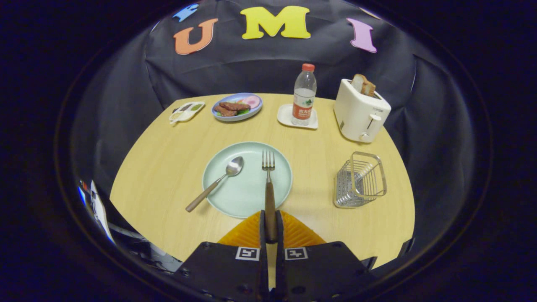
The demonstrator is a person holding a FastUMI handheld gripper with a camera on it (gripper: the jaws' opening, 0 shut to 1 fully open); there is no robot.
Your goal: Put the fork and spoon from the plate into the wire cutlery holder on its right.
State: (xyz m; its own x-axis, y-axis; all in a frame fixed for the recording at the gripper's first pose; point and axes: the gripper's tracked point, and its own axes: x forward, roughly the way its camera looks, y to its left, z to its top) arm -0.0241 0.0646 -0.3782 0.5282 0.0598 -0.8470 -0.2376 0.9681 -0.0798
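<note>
Support: wooden table point(168, 167).
Centre: pale green plate point(247, 193).
Right: wire cutlery holder point(360, 181), toaster point(361, 113).
Far side: food plate point(237, 106), white coaster point(287, 117), small dish point(186, 111).

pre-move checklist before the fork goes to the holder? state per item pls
1. Grip: gripper jaws are closed on the fork handle, one on each side. ok
2. Fork lifted off the plate: cannot tell; its tines show over the plate.
3. Holder stands upright to the right of the plate, top open. ok
4. Holder contents: nothing seen through the wires. ok
5. Path from plate to holder: bare table between them; toaster and bottle sit farther back. ok
6. Spoon lies with its bowl on the plate and its handle over the rim, apart from the fork. ok
</note>
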